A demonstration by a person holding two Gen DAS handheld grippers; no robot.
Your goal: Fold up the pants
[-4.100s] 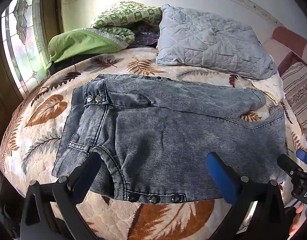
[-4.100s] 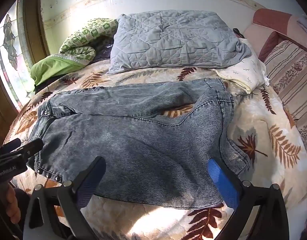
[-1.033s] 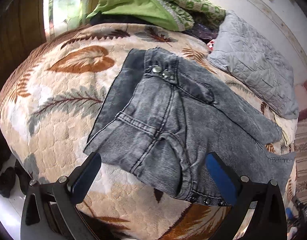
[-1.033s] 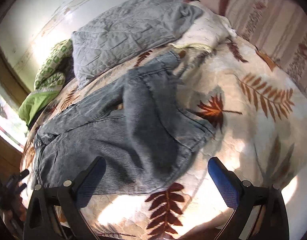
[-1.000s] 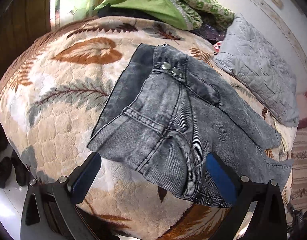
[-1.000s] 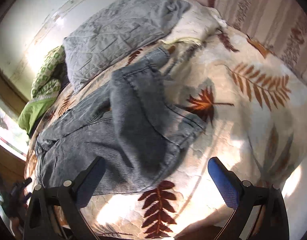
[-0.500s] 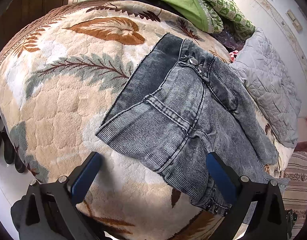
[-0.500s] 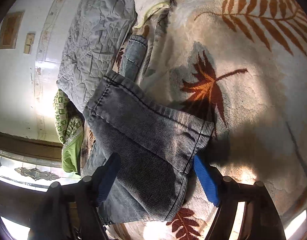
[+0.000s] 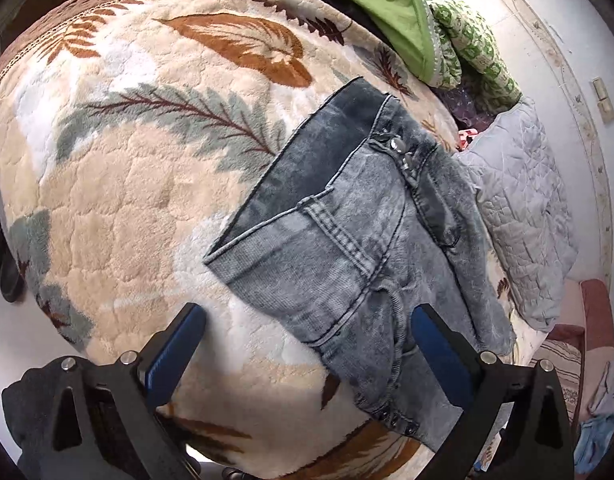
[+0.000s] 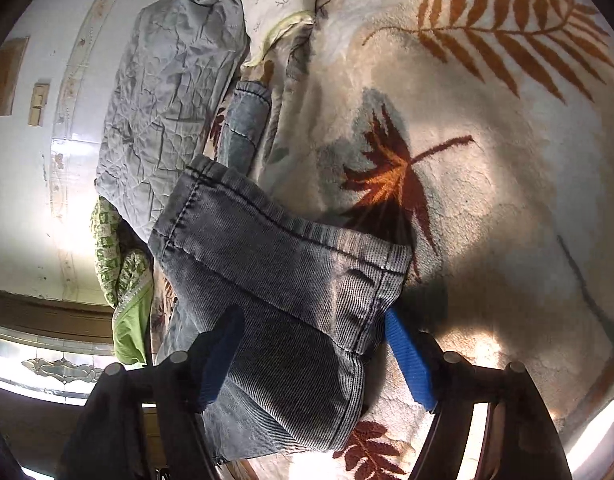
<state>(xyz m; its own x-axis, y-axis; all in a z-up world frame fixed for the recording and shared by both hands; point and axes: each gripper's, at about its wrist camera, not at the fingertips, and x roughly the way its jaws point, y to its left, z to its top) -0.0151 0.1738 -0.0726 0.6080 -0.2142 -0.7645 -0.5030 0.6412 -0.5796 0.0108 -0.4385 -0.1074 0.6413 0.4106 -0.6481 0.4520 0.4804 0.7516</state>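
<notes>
Your right gripper (image 10: 307,344) straddles the grey washed-denim pants' (image 10: 275,280) leg hem, jaws not yet clamped; your left gripper (image 9: 303,344) gapes beside the waistband corner near the bed's (image 9: 119,200) edge.

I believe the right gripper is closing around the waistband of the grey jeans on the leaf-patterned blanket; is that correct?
Not quite: the right gripper is closing around a leg hem of the grey jeans, as the right wrist view shows. The waistband lies at the left gripper's end.
</notes>
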